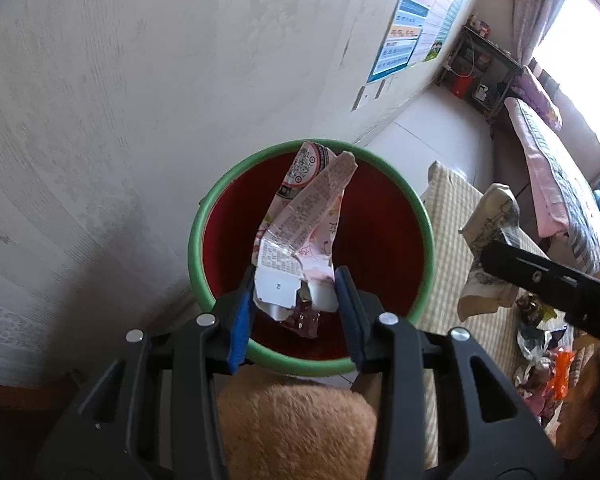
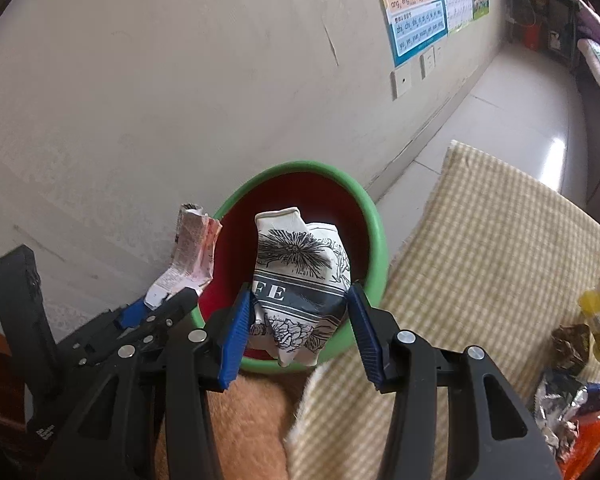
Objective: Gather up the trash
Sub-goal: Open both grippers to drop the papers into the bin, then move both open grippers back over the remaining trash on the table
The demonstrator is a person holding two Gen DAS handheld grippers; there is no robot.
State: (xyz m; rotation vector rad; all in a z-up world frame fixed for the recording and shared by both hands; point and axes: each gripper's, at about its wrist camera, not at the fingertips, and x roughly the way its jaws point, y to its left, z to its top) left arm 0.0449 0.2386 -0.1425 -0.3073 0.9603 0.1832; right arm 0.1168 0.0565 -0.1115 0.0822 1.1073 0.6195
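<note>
The left tool [image 1: 294, 280] is clamped on a flattened pink-and-white printed paper carton [image 1: 300, 224], gripped at its torn white lower end. The carton's long axis runs forward and away from the blue pads [image 1: 241, 312], and it hangs directly above the mouth of the round red bin with a green rim [image 1: 204, 216] — the position the drop depends on. The right tool [image 2: 298, 300] grips a crumpled white paper cup with dark botanical print and lettering [image 2: 300, 276], pads pressed on both flanks; the cup sits over the near part of the same bin's opening. Of the two, the left tool appears more centred over the bin. Both items are crushed, light and likely to fall freely on release. More wrappers [image 2: 576, 392] lie on the beige checked cloth [image 2: 480, 240] to the right, uncollected.
</note>
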